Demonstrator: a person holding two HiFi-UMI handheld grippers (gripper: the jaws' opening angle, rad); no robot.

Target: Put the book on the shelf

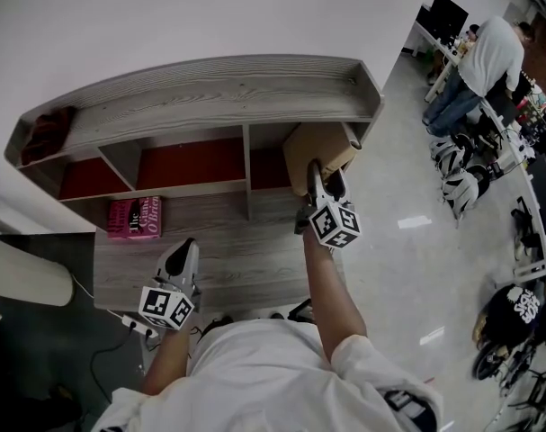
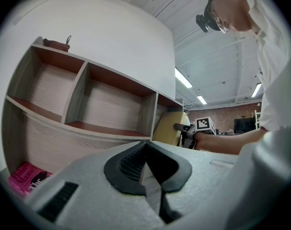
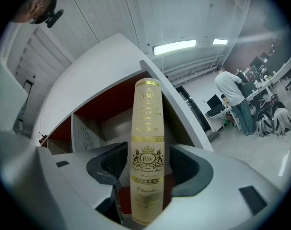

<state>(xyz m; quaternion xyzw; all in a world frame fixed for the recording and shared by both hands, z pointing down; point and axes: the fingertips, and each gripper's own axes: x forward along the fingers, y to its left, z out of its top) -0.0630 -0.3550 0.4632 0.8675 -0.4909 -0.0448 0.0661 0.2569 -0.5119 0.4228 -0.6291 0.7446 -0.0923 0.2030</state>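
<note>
Person (image 1: 490, 57) (by far desks), power strip (image 1: 136, 326)

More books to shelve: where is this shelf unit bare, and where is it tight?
The left compartment and middle compartment are bare. The lower board is free right of the pink book. The right compartment is crowded by the tan book and right hand-held gripper.

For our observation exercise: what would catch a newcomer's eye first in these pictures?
A cream book with gold lettering sits between the right gripper's open jaws, at the shelf's right-hand compartment. A bright pink book lies flat on the lower ledge, below the left compartment.
</note>
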